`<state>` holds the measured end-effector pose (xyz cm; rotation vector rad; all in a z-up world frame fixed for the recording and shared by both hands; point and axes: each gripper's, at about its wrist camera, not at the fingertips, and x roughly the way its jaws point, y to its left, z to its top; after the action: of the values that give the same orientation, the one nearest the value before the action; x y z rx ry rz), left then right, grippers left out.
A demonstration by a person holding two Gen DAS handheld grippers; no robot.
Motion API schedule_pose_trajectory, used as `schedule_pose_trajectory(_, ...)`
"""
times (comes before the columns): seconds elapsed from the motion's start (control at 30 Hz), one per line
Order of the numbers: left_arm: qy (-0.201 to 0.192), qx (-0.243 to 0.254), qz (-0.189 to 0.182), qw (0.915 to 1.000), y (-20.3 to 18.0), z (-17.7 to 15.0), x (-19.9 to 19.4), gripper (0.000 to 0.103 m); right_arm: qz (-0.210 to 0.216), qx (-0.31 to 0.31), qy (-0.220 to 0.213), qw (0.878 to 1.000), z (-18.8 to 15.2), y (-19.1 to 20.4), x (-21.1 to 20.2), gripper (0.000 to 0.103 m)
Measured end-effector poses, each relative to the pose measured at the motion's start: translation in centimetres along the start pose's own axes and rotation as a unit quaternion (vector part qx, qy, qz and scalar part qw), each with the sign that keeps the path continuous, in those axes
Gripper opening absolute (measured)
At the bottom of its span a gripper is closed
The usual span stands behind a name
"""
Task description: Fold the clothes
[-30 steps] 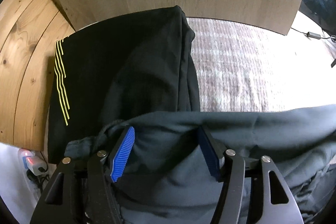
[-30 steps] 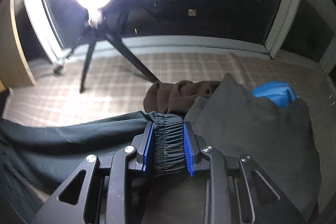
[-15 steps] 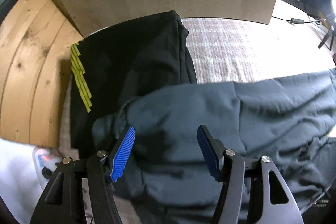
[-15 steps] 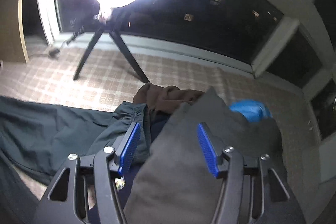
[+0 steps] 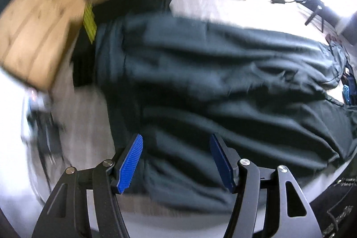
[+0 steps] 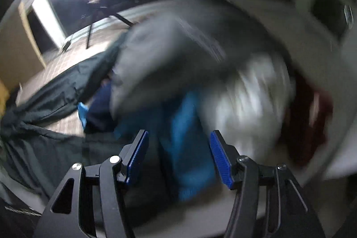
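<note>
No legible writing is seen; yellow stripes (image 5: 89, 22) mark a black garment (image 5: 133, 1). Left gripper (image 5: 176, 160) and right gripper (image 6: 178, 156) jaws are spread over dark grey-green trousers (image 5: 223, 81), nothing pinched.

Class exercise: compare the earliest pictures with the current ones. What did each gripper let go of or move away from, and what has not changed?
The right gripper let go of the dark trousers' elastic waistband and swung over the heap of grey, blue and white clothes; its jaws stand open and empty. The left gripper pulled back, so more of the spread trousers shows. Unchanged: its jaws stay open, and the black garment with yellow stripes lies by the wooden board.
</note>
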<state>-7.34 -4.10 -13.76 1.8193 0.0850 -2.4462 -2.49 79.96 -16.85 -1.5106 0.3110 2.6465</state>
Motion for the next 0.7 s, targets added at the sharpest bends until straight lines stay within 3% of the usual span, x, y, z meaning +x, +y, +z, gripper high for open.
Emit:
schedule_pose_trajectory(0.17, 0.027, -0.040, 0.007, 0.9988, 2.6, -2.3, 1.5, 0.060, 0.037, 0.017, 0.012, 0.999, -4.1, -1.1, 1.5, 0.056)
schedule_pose_trajectory(0.3, 0.026, -0.062, 0.008, 0.9977, 4.1, -3.9, 1.0, 0.060, 0.061, 0.019, 0.040, 0.997, -6.4, -0.5, 4.0, 0.056)
schedule_pose_trajectory(0.4, 0.022, -0.073, 0.010, 0.9971, 5.3, -5.4, 0.1, 0.060, 0.064, 0.034, 0.053, 0.996, -7.8, -0.4, 5.3, 0.057)
schedule_pose_trajectory(0.53, 0.020, -0.096, 0.016, 0.9951, 7.1, -7.4, -0.4, 0.060, 0.076, 0.052, 0.046, 0.995, -8.8, 0.2, 5.4, 0.065)
schedule_pose_trajectory(0.7, 0.022, -0.118, 0.016, 0.9927, 9.7, -9.3, 0.2, 0.060, 0.067, 0.031, 0.041, 0.996, -9.6, 2.4, 5.5, 0.065)
